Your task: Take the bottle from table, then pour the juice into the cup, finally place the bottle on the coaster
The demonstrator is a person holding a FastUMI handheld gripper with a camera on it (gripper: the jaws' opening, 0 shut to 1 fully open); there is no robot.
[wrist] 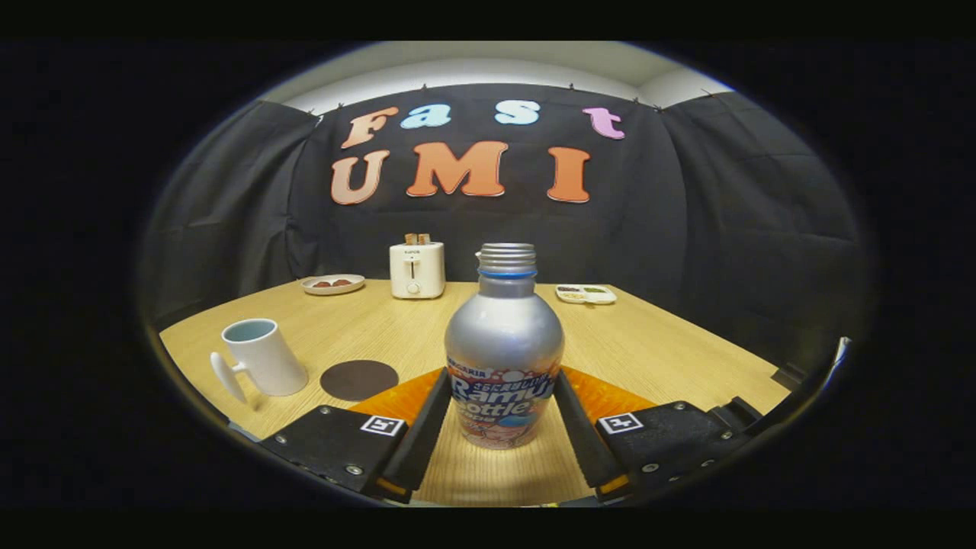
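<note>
**Tongs closed around a silver bottle on a wooden bench**

The tongs (pixel 503 393) sat low over the bench, and their two fingers (pixel 427 427) reached forward on either side of a silver, round-shouldered metal bottle with a colourful printed label (pixel 503 343). Each finger lay against the label band on the lower body, so the tongs appeared to be closed on the bottle, pressing it from both flanks. The bottle stood upright on the pale wood-grain bench (pixel 671 358), its threaded neck open at the top with no cap on it.

To the left of the fingers, near the front of the bench, lay a flat, round, dark brown coaster (pixel 359 380). Just left of it stood a white ceramic cup with a pale blue inside (pixel 263 358), its handle turned toward the bench edge.

Farther back, beyond the bottle, a small white toaster (pixel 416 269) stood with two slices poking out of its slots. A shallow plate holding dark pieces of food (pixel 332 284) lay to its left, and a white divided tray (pixel 585 293) rested to the right of the bottle's neck.
</note>
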